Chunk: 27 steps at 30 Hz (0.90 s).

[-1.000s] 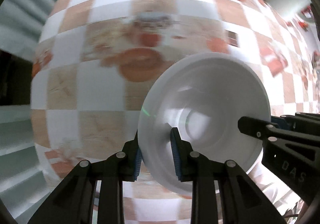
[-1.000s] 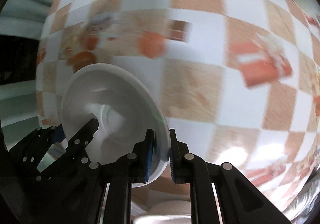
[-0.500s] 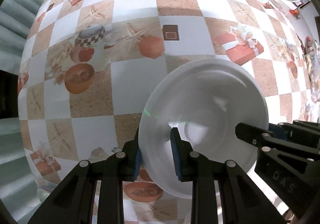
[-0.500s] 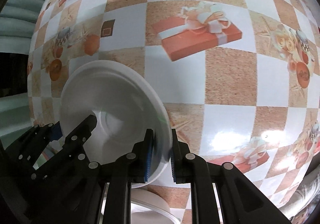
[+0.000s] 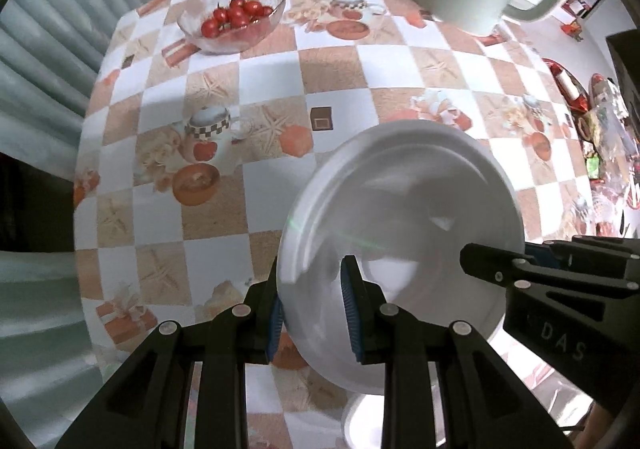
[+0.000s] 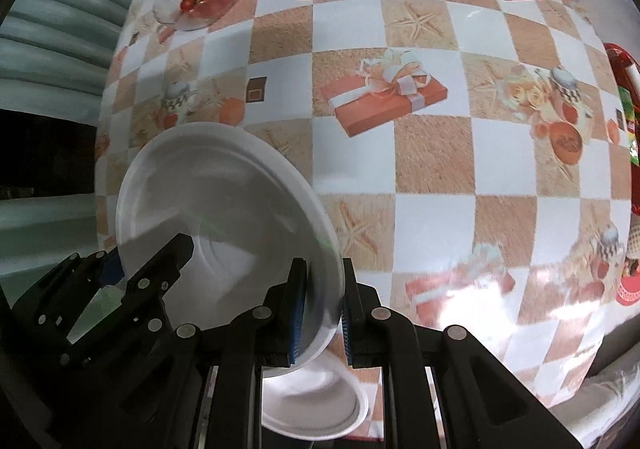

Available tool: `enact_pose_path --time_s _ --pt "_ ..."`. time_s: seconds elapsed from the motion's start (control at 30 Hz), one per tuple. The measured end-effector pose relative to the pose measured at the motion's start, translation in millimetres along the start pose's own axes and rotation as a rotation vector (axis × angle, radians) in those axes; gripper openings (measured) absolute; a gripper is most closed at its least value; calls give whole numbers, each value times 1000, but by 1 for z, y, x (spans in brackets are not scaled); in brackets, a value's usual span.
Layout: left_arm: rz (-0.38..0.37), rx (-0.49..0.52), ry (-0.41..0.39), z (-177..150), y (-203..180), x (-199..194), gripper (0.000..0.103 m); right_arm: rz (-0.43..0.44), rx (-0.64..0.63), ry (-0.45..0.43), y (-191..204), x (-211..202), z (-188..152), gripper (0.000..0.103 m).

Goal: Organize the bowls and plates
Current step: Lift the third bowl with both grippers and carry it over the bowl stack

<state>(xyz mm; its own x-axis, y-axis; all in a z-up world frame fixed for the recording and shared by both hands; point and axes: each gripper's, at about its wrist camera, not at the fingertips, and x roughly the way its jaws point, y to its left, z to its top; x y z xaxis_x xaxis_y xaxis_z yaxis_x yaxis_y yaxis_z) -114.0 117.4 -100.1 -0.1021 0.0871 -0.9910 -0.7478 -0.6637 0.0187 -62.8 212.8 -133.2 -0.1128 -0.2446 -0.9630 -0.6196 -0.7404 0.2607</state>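
White bowl (image 5: 404, 217) rim between both grippers' pads

Left hand-held gripper (image 5: 312, 313): two black moulded fingers (image 5: 408, 353) of open, ribbed frame construction, each carrying round silver screw heads along its length. Ridged blue pads (image 5: 349, 313) line the inner faces of the tips. Right hand-held gripper (image 6: 322, 313): same black frame, same silver screws, same blue ribbed pads (image 6: 297, 323). Seen from the left wrist camera, the right unit's body bears raised lettering reading "DAS", with a blue part showing between its black members.
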Motion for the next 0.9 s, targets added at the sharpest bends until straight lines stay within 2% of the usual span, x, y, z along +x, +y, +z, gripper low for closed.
enact_pose_path --time_s 0.2,0.57,0.9 --pt "-4 58 -18 -19 -13 -13 29 -3 25 -12 -16 -23 -32 17" --pt "-16 182 5 -84 -33 -25 29 -24 98 0 -24 -22 -104 18" --pt "-28 248 41 -106 -44 -13 29 -42 128 29 -30 -12 -135 18"
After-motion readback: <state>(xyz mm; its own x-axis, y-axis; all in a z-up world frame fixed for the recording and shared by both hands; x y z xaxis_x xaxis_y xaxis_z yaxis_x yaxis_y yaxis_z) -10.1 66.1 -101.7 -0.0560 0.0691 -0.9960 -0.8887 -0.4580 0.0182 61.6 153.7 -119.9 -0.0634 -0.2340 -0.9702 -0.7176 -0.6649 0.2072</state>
